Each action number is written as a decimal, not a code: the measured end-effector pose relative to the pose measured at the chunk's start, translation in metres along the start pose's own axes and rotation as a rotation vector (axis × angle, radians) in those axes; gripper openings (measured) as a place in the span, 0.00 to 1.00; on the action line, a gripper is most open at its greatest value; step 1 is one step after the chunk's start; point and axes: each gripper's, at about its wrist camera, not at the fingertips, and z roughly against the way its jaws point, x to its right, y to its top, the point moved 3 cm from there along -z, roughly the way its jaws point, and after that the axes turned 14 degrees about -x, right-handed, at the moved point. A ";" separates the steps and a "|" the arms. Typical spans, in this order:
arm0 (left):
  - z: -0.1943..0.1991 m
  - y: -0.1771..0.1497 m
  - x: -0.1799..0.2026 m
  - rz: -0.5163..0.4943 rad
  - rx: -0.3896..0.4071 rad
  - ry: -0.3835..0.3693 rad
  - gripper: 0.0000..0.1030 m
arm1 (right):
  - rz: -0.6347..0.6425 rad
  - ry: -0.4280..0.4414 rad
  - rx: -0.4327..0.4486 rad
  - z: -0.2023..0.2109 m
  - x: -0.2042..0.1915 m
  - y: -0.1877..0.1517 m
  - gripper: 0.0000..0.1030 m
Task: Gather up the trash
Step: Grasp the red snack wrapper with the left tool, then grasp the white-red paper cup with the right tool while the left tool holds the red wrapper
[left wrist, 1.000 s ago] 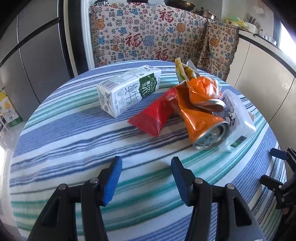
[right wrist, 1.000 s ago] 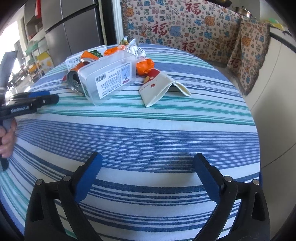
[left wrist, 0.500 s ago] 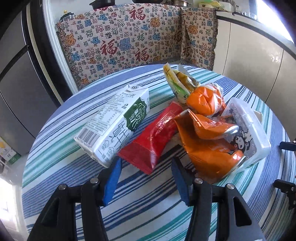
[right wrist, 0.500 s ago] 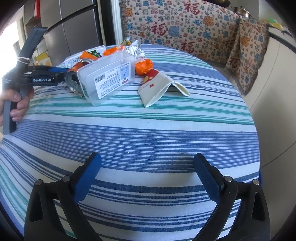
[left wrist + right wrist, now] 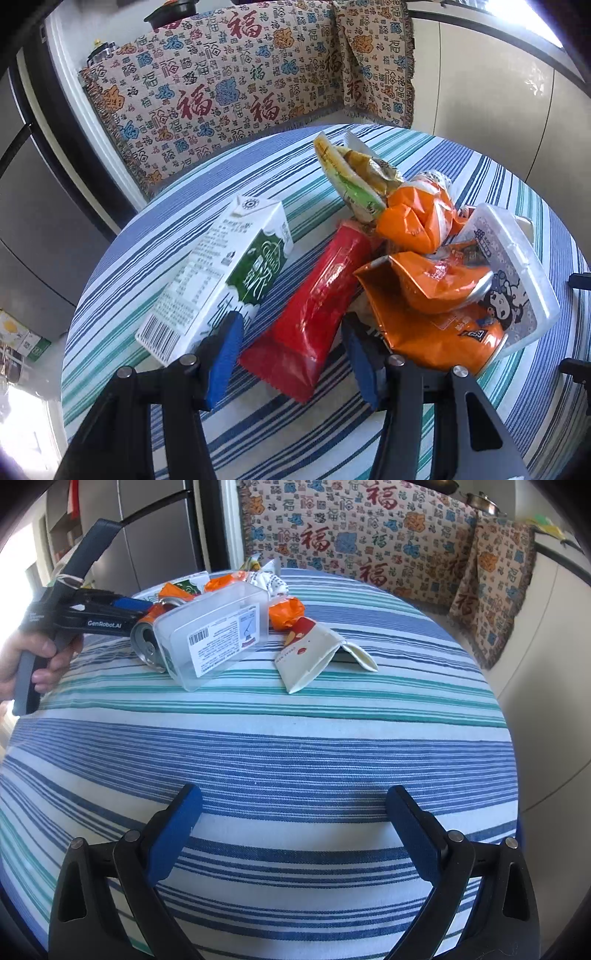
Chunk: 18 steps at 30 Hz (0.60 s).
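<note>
Since your left claw (image 5: 291, 354) is half open around the red wrapper (image 5: 314, 314) with nothing gripped yet, push in deeper past the milk carton (image 5: 221, 280) before squeezing.

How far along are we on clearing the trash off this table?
Nothing looks collected yet. The milk carton, red wrapper, orange bag, clear plastic box and flattened paper cup all lie on the striped tablecloth. In hand: the left gripper is open, its jaws straddling the red wrapper's end without squeezing. The right gripper is open and empty. Everything is left.
</note>
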 end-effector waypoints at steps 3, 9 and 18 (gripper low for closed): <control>-0.003 0.006 0.003 -0.028 -0.001 -0.015 0.54 | 0.000 0.001 0.000 0.000 0.000 0.000 0.96; -0.002 -0.008 0.002 0.035 0.005 -0.084 0.18 | 0.000 0.001 0.000 0.000 0.000 0.000 0.96; 0.045 -0.106 0.023 0.305 -0.018 -0.065 0.16 | -0.012 0.035 0.008 0.002 0.002 -0.002 0.96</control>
